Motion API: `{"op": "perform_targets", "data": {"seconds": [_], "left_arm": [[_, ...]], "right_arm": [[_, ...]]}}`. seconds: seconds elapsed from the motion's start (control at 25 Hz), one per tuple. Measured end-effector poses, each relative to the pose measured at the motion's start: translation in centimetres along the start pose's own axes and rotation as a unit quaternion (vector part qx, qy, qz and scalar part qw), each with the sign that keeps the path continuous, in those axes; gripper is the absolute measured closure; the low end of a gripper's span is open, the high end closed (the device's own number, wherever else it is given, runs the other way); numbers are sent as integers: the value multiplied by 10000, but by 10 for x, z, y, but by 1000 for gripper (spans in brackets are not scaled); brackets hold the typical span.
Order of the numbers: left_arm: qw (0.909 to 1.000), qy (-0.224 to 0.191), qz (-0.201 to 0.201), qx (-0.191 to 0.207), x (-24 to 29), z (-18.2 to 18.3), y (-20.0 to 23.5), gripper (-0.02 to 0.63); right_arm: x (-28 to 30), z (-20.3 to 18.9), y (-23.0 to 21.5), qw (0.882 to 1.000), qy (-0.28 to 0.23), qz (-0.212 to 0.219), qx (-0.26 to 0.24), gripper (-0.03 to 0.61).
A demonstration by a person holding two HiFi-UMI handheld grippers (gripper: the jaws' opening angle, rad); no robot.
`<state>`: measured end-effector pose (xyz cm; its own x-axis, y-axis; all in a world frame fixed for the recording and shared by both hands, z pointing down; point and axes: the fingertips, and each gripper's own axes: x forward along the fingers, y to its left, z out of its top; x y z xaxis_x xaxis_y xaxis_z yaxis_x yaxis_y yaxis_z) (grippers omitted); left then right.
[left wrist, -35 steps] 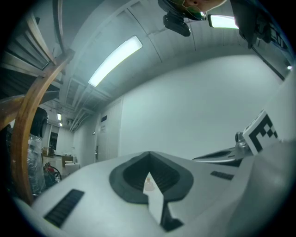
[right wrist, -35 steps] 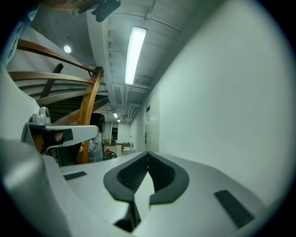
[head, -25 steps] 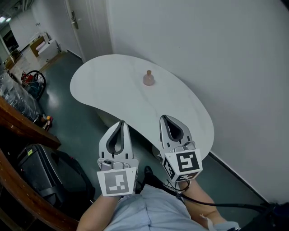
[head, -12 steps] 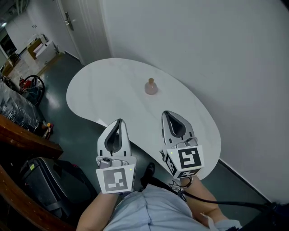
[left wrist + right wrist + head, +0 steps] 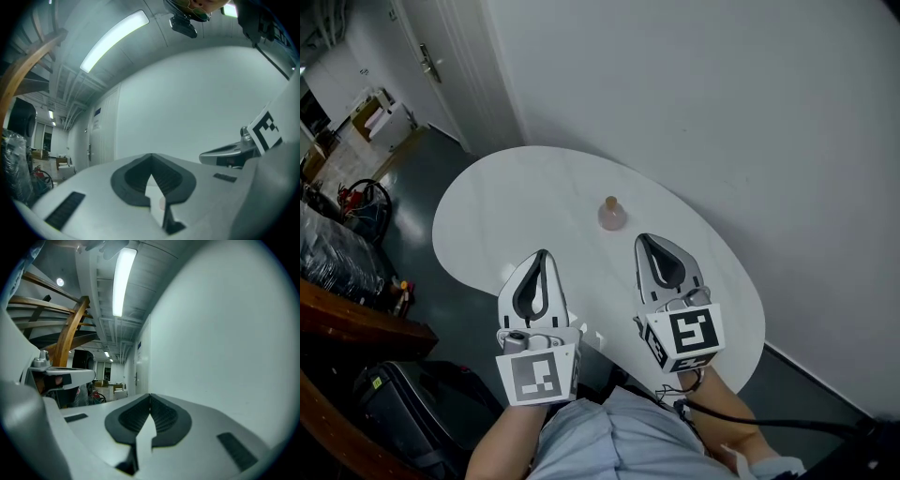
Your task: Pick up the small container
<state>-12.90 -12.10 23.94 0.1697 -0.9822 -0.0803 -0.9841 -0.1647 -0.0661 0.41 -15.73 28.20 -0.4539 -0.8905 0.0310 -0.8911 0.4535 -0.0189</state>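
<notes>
The small container (image 5: 610, 215), a pinkish jar with a tan stopper, stands upright near the middle of the white kidney-shaped table (image 5: 506, 206). My left gripper (image 5: 541, 255) and right gripper (image 5: 644, 241) are held side by side, pointing level toward the table, their tips over its near edge. The container stands beyond them, roughly between their lines and apart from both. Both pairs of jaws are shut with nothing in them, as the left gripper view (image 5: 151, 155) and right gripper view (image 5: 150, 397) also show. A faint pinkish spot (image 5: 161, 203), perhaps the container, shows through the left jaws' slit.
A white wall (image 5: 750, 122) runs close behind the table. A door (image 5: 441, 66) is at the back left. A wooden rail (image 5: 347, 319) and a black bag (image 5: 403, 412) lie on the left by the floor. The person's torso (image 5: 619, 441) is just below the grippers.
Both grippers have moved forward toward the table, from short of its near edge to over it. The container now appears nearer in the head view. Jaws stayed shut.
</notes>
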Motion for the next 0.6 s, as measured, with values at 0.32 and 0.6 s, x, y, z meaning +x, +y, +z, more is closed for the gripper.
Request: {"op": "perform_targets", "data": {"seconds": [0.32,0.6], "left_arm": [[9998,89,-185,-14,30,-5,2,615],[9986,318,-373,-197,58,-26,10,615]], "right_arm": [[16,-11,-12,9997,176,-156,109,577],[41,-26,-19,9987,296,-370,165,577]]}}
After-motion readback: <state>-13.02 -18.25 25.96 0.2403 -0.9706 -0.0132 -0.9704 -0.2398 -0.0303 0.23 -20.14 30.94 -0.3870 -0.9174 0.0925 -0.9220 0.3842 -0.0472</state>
